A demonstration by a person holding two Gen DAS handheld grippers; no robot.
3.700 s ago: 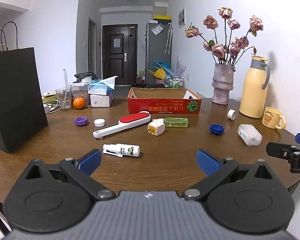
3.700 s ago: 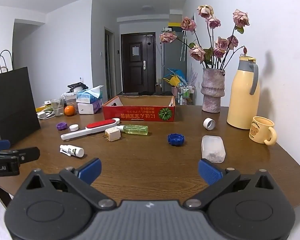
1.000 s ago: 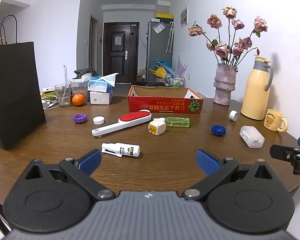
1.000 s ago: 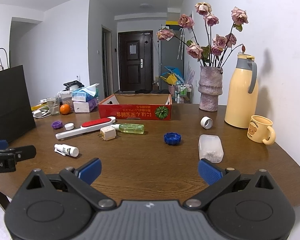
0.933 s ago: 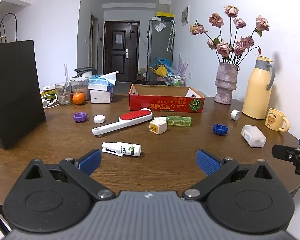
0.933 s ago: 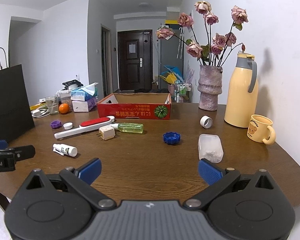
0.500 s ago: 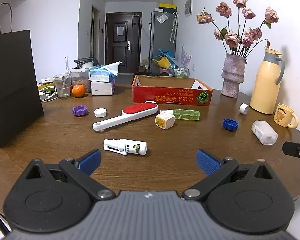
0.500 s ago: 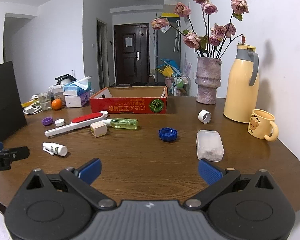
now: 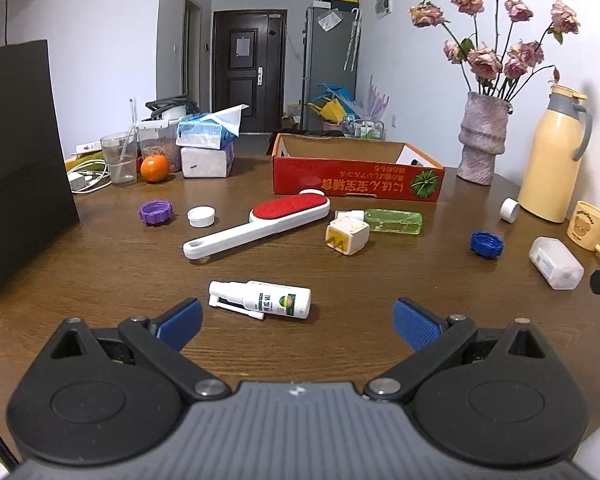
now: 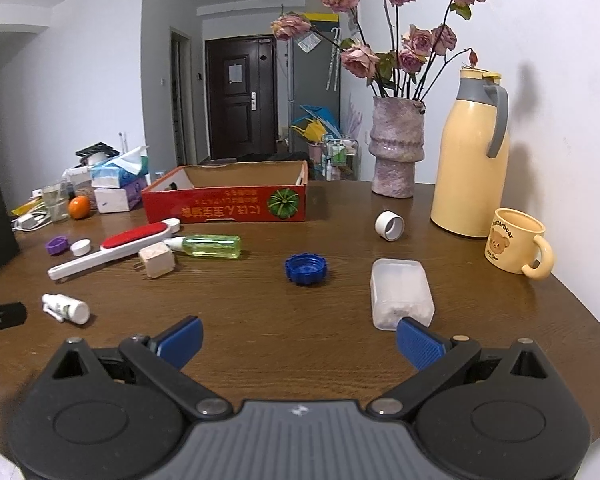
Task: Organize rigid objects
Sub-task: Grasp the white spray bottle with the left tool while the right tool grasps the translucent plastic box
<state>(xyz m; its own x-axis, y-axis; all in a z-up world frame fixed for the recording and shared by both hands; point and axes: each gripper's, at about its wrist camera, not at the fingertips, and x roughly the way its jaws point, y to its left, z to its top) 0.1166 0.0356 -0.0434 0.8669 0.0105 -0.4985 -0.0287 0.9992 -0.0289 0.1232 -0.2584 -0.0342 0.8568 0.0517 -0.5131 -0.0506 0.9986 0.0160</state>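
My left gripper [image 9: 298, 322] is open and empty, just short of a white spray bottle [image 9: 262, 298] lying on the brown table [image 9: 100, 264]. My right gripper [image 10: 300, 340] is open and empty; its right fingertip is close to a clear plastic box [image 10: 400, 292]. A blue cap [image 10: 306, 268], a white cap [image 10: 389, 225], a white plug [image 9: 346, 236], a green bottle [image 9: 392, 221], a red-and-white lint brush [image 9: 260, 220], a purple cap [image 9: 155, 212] and a small white lid [image 9: 201, 216] lie scattered. An open red cardboard box [image 9: 356, 178] stands behind them.
A black paper bag [image 9: 20, 160] stands at the left. A vase of dried roses [image 10: 396, 148], a yellow thermos [image 10: 470, 152] and a yellow mug [image 10: 516, 246] stand at the right. Tissue boxes [image 9: 206, 144], a glass [image 9: 118, 156] and an orange [image 9: 154, 168] sit at the back left.
Both grippers have moved forward over the table, so the objects look nearer. The left has closed in on the spray bottle, the right on the clear box. Both stay open.
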